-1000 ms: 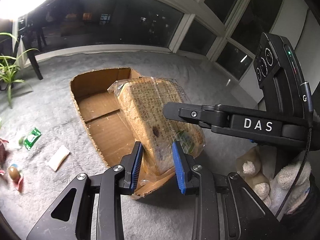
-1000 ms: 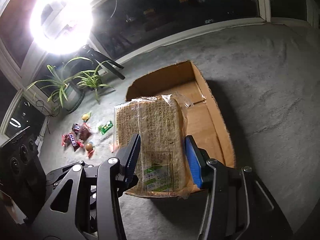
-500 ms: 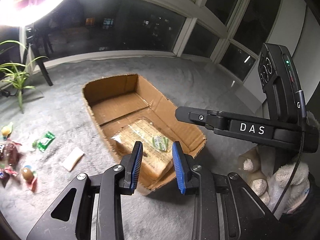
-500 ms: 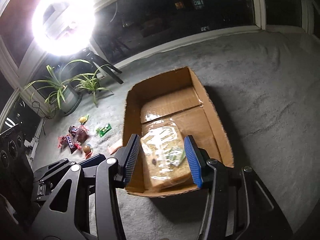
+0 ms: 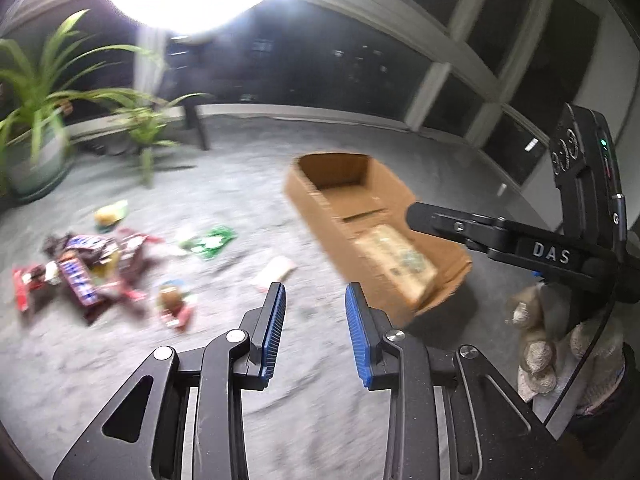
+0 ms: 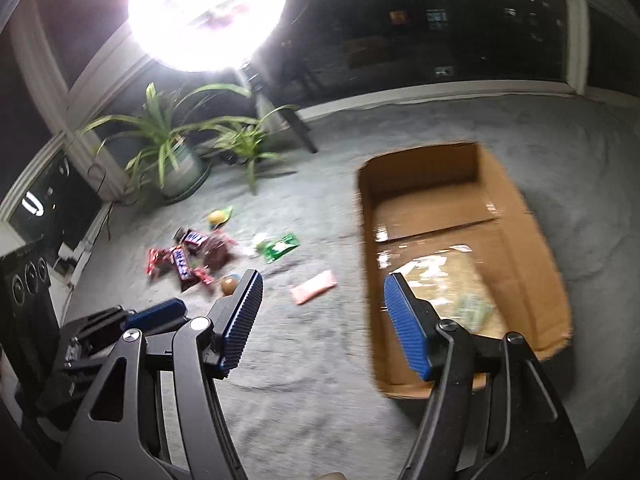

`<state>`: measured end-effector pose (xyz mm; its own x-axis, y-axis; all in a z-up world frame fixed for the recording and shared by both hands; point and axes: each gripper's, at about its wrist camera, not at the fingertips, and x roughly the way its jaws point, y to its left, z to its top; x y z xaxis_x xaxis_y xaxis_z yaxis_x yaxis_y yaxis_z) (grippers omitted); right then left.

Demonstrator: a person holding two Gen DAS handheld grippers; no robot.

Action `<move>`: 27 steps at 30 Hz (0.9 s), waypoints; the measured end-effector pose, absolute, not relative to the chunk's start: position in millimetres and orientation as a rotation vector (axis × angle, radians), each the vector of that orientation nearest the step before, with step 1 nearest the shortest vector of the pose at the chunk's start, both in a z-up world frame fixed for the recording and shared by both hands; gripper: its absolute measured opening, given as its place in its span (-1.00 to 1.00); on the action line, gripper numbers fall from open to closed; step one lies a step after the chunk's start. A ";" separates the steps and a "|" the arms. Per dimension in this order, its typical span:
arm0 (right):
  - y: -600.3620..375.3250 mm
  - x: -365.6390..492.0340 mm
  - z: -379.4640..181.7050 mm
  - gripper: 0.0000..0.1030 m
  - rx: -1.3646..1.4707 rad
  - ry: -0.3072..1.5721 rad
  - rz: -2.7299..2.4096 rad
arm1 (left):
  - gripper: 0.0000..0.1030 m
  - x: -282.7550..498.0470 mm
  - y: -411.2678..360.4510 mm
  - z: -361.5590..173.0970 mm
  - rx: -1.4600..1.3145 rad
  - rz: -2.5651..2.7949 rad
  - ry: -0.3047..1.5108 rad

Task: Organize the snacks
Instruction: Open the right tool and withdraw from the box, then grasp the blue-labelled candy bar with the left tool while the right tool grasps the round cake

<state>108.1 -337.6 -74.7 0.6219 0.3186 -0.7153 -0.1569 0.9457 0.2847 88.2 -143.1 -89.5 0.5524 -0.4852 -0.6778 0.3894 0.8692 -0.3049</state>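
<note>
A wrapped bread loaf (image 5: 396,256) (image 6: 452,284) lies flat in the near end of the open cardboard box (image 5: 316,216) (image 6: 420,176). Left of the box, loose snacks are scattered on the grey carpet: a pile of chocolate bars (image 5: 80,272) (image 6: 184,258), a green packet (image 5: 208,240) (image 6: 280,246), a pale pink packet (image 5: 276,272) (image 6: 314,288) and a round wrapped sweet (image 5: 170,304) (image 6: 230,285). My left gripper (image 5: 316,332) hangs open over bare carpet, nothing between its fingers. My right gripper (image 6: 322,312) is opening its jaws, empty, beside the box's left wall.
Two potted plants (image 6: 172,152) (image 5: 36,128) and a ring light (image 6: 208,8) on a stand are at the back by dark windows. A yellow-green snack (image 6: 218,216) lies beyond the pile. A gloved hand (image 5: 536,344) holds the right gripper at the right edge.
The bread loaf, held above the box by the right gripper, now lies inside it. Both grippers have swung left toward the snack pile, and the right jaws stand wider.
</note>
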 end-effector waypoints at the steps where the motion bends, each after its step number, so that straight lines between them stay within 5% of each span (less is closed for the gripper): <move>1: -328.8 110.9 -78.2 0.29 0.195 0.869 0.282 | -0.42 89.0 -132.5 -91.0 -0.131 -0.500 0.843; 8: -268.9 128.1 -99.2 0.29 0.119 0.908 0.333 | -0.15 99.1 -62.3 -104.8 -0.167 -0.339 0.872; 19: -201.6 160.1 -152.3 0.28 0.028 1.002 0.396 | -0.15 133.6 16.3 -139.2 -0.257 -0.175 0.924; 27: -178.5 171.9 -174.3 0.09 0.017 1.041 0.388 | -0.15 164.8 15.0 -162.7 -0.297 -0.133 0.953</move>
<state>171.9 -178.5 -174.3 0.4436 0.3213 -0.8367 -0.3052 0.9319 0.1960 164.8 15.0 -162.7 0.5751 -0.2420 -0.7815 -0.0183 0.9512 -0.3080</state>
